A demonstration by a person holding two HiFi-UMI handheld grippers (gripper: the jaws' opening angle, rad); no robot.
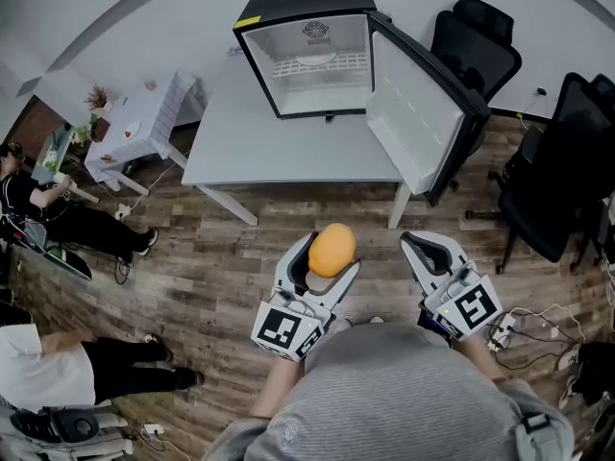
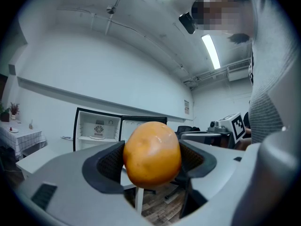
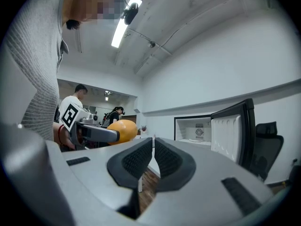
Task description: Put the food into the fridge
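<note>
Nearest, well short of the fridge (image 1: 306, 54), the left gripper (image 1: 325, 263) is clamped on a round orange fruit (image 1: 332, 249), one jaw pad pressed to each of its sides. The fruit is held in the air above the floor and apart from the fridge. Beside it, on the side of the fridge's open door (image 1: 418, 123), the right gripper (image 1: 426, 244) holds nothing, and its pads are brought together with barely a slit between them.

Between the grippers and the fridge lies a wood-plank floor (image 1: 211, 267) in mixed brown tones. Loose cables (image 1: 538, 327) lie on it, off to the door side.

The fridge is a small black one with a white inside and a shelf across it. It stands at the back of a plain white table (image 1: 259, 142), whose bare top reaches out in front of it. The door is swung wide past the table's edge.

Two black office chairs (image 1: 476, 46) (image 1: 557, 171) stand beyond the door. On the fridge's other side are a small cloth-covered table (image 1: 135, 128) and two people (image 1: 58, 219) (image 1: 58, 368). Behind the fridge runs a pale wall (image 1: 144, 17).
</note>
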